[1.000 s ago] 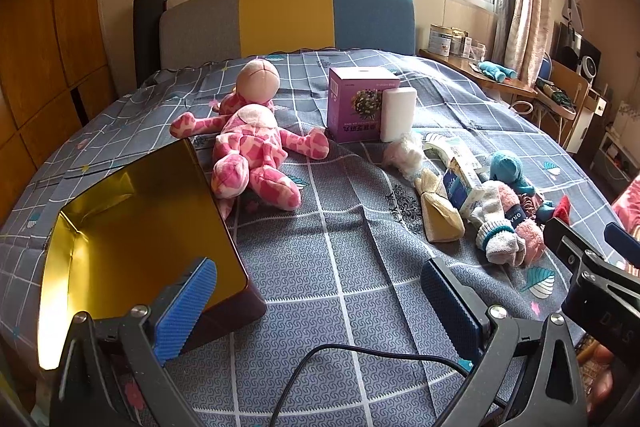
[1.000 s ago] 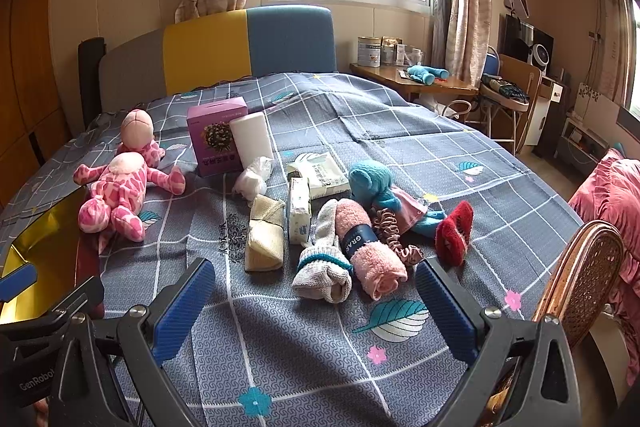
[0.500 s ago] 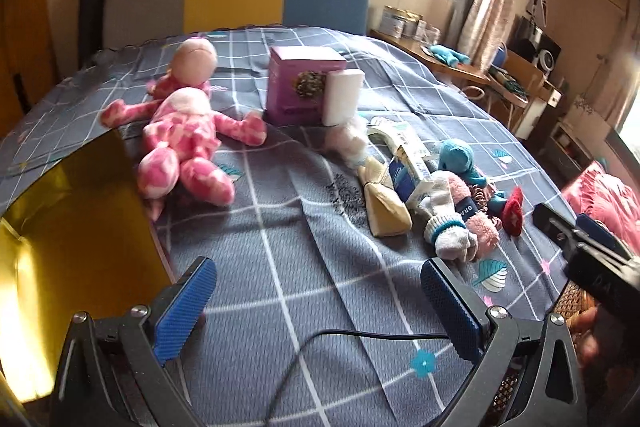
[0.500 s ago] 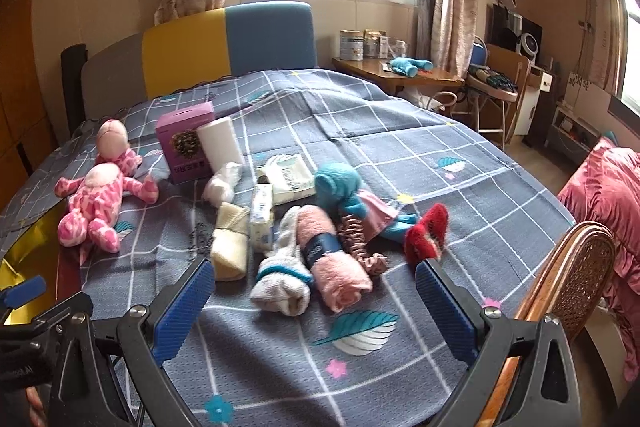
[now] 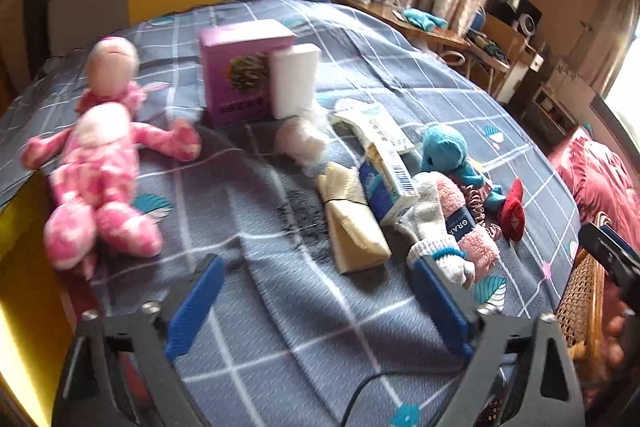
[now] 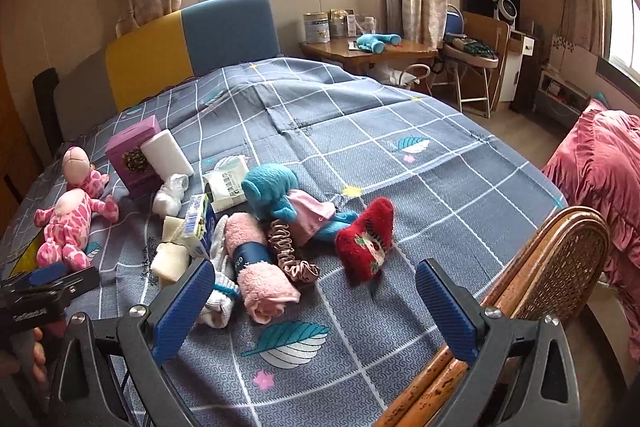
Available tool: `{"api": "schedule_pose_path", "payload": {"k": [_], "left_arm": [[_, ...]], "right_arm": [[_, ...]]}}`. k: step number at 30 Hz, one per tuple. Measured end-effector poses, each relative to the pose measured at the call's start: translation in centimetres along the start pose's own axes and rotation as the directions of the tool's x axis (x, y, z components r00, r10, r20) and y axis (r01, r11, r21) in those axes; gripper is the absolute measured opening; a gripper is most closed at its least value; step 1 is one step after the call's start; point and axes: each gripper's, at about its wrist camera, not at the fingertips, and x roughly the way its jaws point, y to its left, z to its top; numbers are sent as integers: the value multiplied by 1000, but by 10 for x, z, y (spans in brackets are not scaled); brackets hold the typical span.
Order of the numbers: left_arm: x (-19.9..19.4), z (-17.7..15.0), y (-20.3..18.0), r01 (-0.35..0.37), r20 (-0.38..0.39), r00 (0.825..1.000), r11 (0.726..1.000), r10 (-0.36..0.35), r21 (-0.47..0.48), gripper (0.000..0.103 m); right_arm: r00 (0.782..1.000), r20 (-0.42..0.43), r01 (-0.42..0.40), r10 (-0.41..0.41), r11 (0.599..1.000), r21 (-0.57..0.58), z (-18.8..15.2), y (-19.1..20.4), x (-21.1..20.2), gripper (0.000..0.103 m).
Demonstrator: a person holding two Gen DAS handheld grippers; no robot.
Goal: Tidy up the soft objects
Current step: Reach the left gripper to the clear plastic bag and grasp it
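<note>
Nearest, both pairs of tongs stand wide apart and hold nothing: the left tongs hover low over the bedspread, the right tongs just short of the pile, beside the back of a wicker chair. Neither touches a soft thing, so I judge the sorting not yet begun, with the spread jaws readied for a first pick.

Just past the right tongs lies the pile to be organised, packed close in a row across the bed, probably so that either hand can reach it. A white sock with a blue band lies against a rolled pink towel, whose dark paper sleeve keeps it rolled; from the left wrist view the letters "GRAR" can be read on that sleeve, the rest turned away. A pink scrunchie touches the towel, and a red slipper sits just beside it. A cream bundle is tied at the middle. A blue and white carton with a barcode leans over it; its print is too small to read.

Further off lie a blue plush toy in a pink dress, a packet and a white bundle. The pink doll sprawls apart at the left, near a gold-lined box, likely the bin for the soft things. Farthest stand a purple box and a white roll, upright and touching.
</note>
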Motion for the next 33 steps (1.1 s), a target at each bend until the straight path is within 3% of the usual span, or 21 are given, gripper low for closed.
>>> {"api": "schedule_pose_path", "payload": {"k": [2,8,14,25,26,27,28,33], "left_arm": [[14,7,0,10,-18,1000,1000,-10,-13,80],[46,41,12,5,-33,999,995,-9,-104,74],[75,78,18,-48,-21,999,992,46,-115,65],[136,102,22,-148,-71,987,985,141,-94,65],[139,102,22,-151,-75,987,985,144,-88,59],[144,102,22,-153,-84,986,985,146,-78,43],[147,100,22,-148,-96,985,986,141,-71,36],[133,87,25,-95,-67,994,992,90,-82,29]], "right_arm": [[1000,-11,-5,5,1000,0,-1,-3,3,102],[1000,-19,-21,21,1000,-19,-2,-2,12,102],[998,-11,-63,63,998,-16,1,-3,15,102],[988,-35,-152,152,988,21,-1,-7,19,100],[987,-41,-156,156,988,22,-1,-8,20,99],[986,-45,-159,160,987,20,0,-7,20,97],[986,-47,-159,160,987,20,0,-7,21,97],[985,-65,-160,161,987,14,0,-6,24,86]]}}
